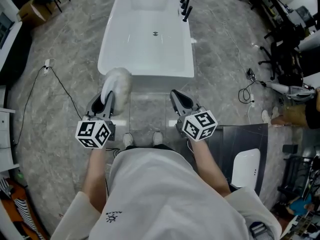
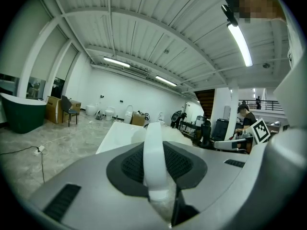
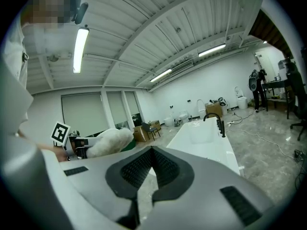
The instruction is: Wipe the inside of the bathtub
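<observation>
The white freestanding bathtub point(image 1: 116, 49) stands just ahead of me on the grey marbled floor, with a black faucet point(image 1: 183, 3) on its far right rim and a drain point(image 1: 155, 33) in its bottom. My left gripper point(image 1: 107, 98) is shut on the white handle point(image 2: 153, 157) of a fluffy white duster point(image 1: 118, 83), whose head hangs over the tub's near left corner. My right gripper point(image 1: 176, 96) is shut with nothing in it, just short of the near rim. In the right gripper view the tub point(image 3: 206, 139), the faucet point(image 3: 218, 121) and the duster point(image 3: 109, 141) show beyond the closed jaws.
Cables trail on the floor to the left point(image 1: 52, 76) and right point(image 1: 246, 91). A dark mat point(image 1: 245, 136) with a white lid-like piece point(image 1: 246, 168) lies at my right. Chairs and equipment crowd the right edge point(image 1: 285, 59). A dark green tub point(image 2: 19, 111) stands far left.
</observation>
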Tool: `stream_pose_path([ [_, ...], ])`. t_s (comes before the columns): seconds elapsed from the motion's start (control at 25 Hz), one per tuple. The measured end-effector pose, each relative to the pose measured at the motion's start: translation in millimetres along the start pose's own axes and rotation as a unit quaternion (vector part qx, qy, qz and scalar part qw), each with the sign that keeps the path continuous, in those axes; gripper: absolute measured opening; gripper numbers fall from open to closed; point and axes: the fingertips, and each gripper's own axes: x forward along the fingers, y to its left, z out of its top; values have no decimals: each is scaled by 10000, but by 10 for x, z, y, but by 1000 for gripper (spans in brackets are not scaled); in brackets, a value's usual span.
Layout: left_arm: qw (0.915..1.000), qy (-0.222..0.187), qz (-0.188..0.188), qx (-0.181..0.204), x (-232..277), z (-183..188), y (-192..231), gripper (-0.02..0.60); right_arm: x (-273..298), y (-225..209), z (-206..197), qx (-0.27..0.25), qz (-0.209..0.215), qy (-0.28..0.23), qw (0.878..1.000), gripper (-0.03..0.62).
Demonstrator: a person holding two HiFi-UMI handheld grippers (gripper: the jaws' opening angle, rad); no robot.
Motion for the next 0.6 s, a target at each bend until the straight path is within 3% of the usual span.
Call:
stream_pose_path([
  [0.6,9992,-66,381,121,414,-94,-483,100,101,-628,1,76,226,192,9995,18],
])
